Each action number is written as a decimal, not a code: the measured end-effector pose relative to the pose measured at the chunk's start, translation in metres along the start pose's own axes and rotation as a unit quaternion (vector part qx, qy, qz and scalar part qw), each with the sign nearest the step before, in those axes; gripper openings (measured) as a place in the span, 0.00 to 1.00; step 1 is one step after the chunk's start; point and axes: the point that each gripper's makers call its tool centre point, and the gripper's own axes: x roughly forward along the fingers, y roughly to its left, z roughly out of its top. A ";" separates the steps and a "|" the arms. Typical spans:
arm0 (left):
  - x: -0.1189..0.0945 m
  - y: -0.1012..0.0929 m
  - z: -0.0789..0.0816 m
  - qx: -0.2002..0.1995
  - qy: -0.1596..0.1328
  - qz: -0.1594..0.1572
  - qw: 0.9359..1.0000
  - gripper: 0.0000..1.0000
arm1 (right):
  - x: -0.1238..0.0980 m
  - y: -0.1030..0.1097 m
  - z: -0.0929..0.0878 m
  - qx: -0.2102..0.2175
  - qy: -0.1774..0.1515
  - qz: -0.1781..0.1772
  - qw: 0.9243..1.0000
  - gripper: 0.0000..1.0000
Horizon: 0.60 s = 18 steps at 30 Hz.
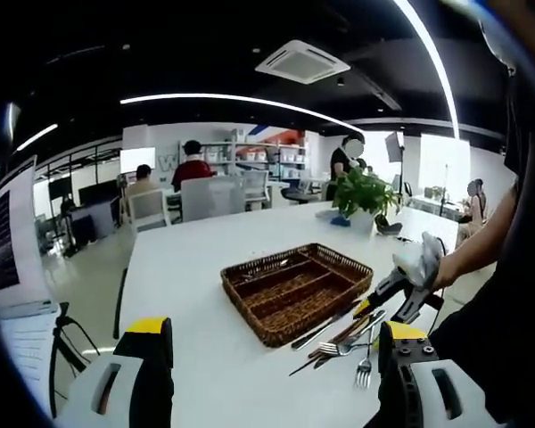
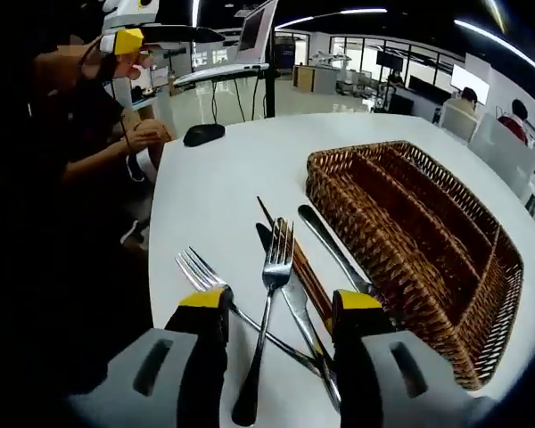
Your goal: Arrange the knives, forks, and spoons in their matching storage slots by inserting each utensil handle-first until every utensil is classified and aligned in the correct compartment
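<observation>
A brown wicker tray (image 1: 294,287) (image 2: 428,223) with long compartments lies on the white table (image 1: 187,267). By its near side is a crossed pile of utensils (image 1: 339,337): two forks (image 2: 269,294) (image 2: 201,270), a knife (image 2: 296,303), a metal handle (image 2: 325,241) and brown sticks (image 2: 305,267). My right gripper (image 2: 281,308) (image 1: 373,308) is open just above the pile, its jaws on either side of one fork, and a gloved hand holds it. My left gripper (image 1: 272,343) is open and empty, back from the tray.
A black mouse (image 2: 203,134) lies near the table's corner. A potted plant (image 1: 361,192) stands at the far end. The person's arm and hand (image 2: 147,134) show beside the table. People sit at desks and chairs in the background.
</observation>
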 end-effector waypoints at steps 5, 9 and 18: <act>-0.005 0.006 -0.003 -0.002 0.002 0.004 1.000 1.00 | 0.006 0.002 -0.002 -0.001 0.005 0.004 1.000 0.36; -0.008 0.009 -0.006 -0.005 0.003 0.007 1.000 1.00 | 0.010 0.004 -0.007 0.001 0.014 0.009 1.000 0.28; -0.016 0.015 -0.009 -0.009 0.005 0.013 1.000 1.00 | 0.022 0.009 -0.019 0.003 0.031 0.017 0.999 0.14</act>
